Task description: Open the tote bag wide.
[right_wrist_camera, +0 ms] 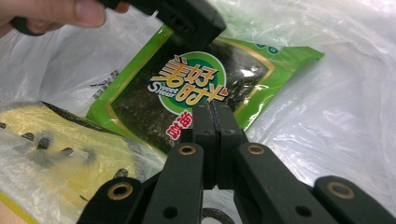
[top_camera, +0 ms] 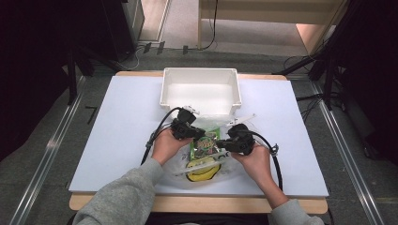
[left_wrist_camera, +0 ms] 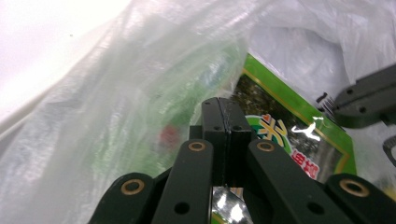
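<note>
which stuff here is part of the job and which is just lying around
In the job: green snack packet, clear plastic bag, yellow packet, left hand-held gripper, right hand-held gripper.
Lying about: white bin, floor cables.

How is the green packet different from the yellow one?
The green packet has a dark window and a round logo; the yellow packet has black markings. In the right gripper view the green packet lies bare, the yellow one under clear plastic. Both lie flat, side by side.
</note>
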Demonstrator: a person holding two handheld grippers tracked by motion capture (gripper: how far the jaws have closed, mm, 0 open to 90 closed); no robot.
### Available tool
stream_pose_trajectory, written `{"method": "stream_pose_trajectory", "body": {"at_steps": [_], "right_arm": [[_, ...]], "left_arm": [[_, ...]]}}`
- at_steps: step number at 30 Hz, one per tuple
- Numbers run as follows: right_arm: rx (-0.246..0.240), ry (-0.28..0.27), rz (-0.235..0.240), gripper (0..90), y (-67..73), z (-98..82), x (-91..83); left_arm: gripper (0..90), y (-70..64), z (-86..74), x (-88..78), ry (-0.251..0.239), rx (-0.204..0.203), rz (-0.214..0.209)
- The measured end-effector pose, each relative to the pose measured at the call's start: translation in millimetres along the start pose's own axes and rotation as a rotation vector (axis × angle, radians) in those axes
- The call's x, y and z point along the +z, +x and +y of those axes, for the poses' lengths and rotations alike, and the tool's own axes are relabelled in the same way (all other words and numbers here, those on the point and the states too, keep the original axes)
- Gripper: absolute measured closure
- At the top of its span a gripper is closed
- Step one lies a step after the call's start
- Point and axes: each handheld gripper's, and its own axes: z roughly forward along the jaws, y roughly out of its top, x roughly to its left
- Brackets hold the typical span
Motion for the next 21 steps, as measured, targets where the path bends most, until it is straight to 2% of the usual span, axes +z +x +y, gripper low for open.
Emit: {"method": "stream_pose_trajectory", "body": {"at_steps": [4, 7, 12, 18, 21], "right_arm": [[-0.002, 0.003, 0.005, 90.0, 0.7, 0.3, 2.4], [-0.006, 0.012, 0.009, 90.0, 1.6, 0.0, 5.3], [-0.005, 0.014, 0.013, 90.0, 3.2, -0.5, 5.4], [-0.011, 0.018, 0.021, 90.0, 5.9, -1.6, 6.4], [-0.013, 0.019, 0.030, 90.0, 7.5, -1.5, 7.9]], "left_arm": [[90.0, 3.5, 4.4, -3.0, -0.014, -0.008, 0.009], [90.0, 7.3, 7.4, -1.3, 0.004, 0.010, 0.034], [90.0, 18.2, 8.8, -1.6, -0.020, -0.030, 0.029], [90.0, 25.1, 14.9, -1.6, -0.010, -0.026, 0.060], [90.0, 31.0, 17.1, 1.9, -0.011, -0.042, 0.070]]}}
